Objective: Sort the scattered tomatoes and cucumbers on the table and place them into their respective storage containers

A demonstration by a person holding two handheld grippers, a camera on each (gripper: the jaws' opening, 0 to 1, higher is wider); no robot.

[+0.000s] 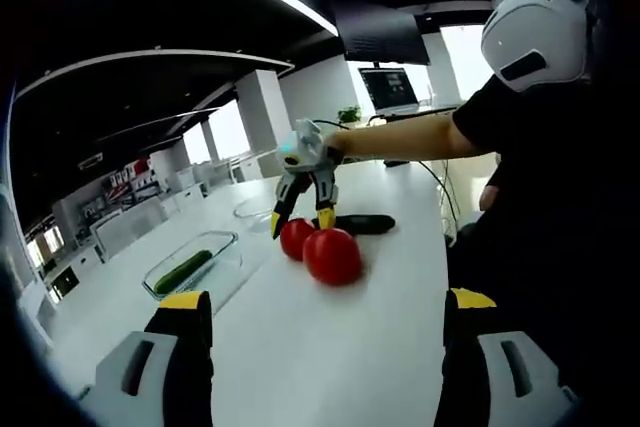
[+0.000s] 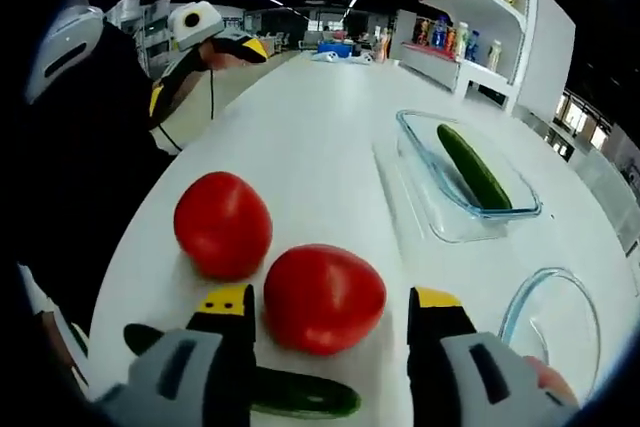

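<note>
Tomato (image 2: 324, 297) skin looks smooth and taut, so I judge it slippery, fairly heavy and easy to bruise; I should take it across its widest part, gently. It sits on the white table (image 2: 300, 117) between the spread jaws of my right gripper (image 2: 334, 312), not yet pinched. A second tomato (image 2: 222, 224) lies just beside it, a cucumber (image 2: 300, 394) under my claw. My left gripper (image 1: 326, 312) hangs spread, well back.

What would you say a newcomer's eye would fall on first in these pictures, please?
Most likely the two red tomatoes on the white table: the nearer tomato sits between the open jaws of the right gripper, the other tomato just beyond it. Next, the cucumber lying in the rectangular glass dish, and a loose cucumber on the table beneath the right gripper.
</note>
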